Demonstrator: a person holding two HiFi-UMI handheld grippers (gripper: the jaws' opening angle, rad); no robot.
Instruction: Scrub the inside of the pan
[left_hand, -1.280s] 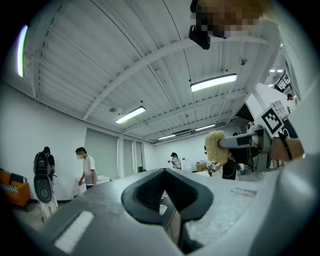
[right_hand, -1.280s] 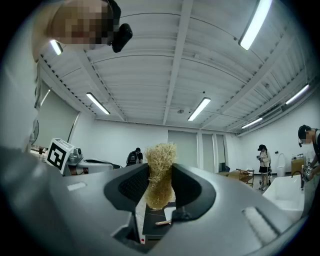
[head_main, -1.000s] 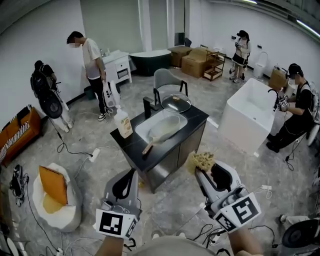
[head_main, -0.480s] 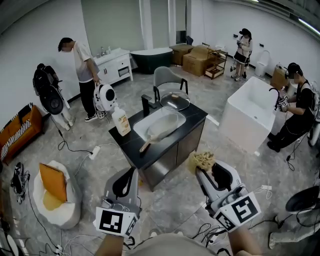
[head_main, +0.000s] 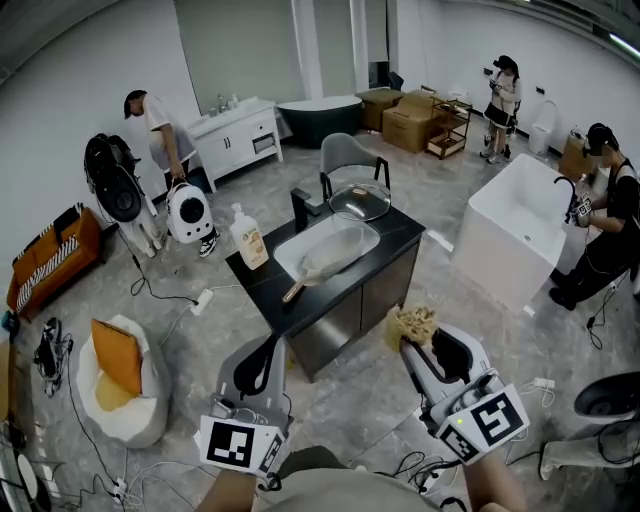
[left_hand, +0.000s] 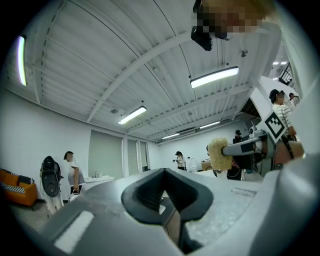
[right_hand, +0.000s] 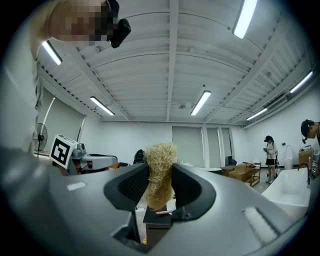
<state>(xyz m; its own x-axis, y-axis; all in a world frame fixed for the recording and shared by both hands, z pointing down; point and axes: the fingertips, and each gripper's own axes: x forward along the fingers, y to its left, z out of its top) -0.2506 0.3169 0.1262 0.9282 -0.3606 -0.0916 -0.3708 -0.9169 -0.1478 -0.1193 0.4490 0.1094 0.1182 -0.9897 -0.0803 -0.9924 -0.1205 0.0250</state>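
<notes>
Right claw (head_main: 408, 338) is clamping a tan fibre scrubber (head_main: 412, 322). In the right gripper view both pads are pressing on the fibre scrubber (right_hand: 160, 172), which is sticking up above the jaws of the right claw (right_hand: 159, 186).

Left claw (head_main: 268, 345) is sitting closed with nothing in it. In the left gripper view the jaws of the left claw (left_hand: 162, 200) are meeting with no gap. That view is also catching the right claw (left_hand: 245, 148) off to the side with the scrubber (left_hand: 218, 155) at its tip.

Both claws are pointing level, side by side but apart, low in the head view. They are aiming toward the black desk (head_main: 262, 290) and are well short of it.

Pan (head_main: 330, 255) is lying inside the white sink (head_main: 283, 260) set in the desk top. Its wooden handle (head_main: 294, 292) is poking out over the sink's near rim onto the black surface. Neither claw is touching the pan.

Also on the desk:
- A glass lid (head_main: 357, 203) is resting at the far end, beyond the sink.
- A dark faucet (head_main: 300, 211) is standing at the sink's back edge.
- A soap bottle (head_main: 248, 240) is standing upright near the left corner.

A grey chair (head_main: 345, 160) is standing behind the desk, and a white tub (head_main: 505, 235) is sitting to the right. A person (head_main: 610, 225) is bending at the tub's far side. Another person (head_main: 155, 130) is leaning over by the white cabinet (head_main: 235, 140) at the back left.
</notes>
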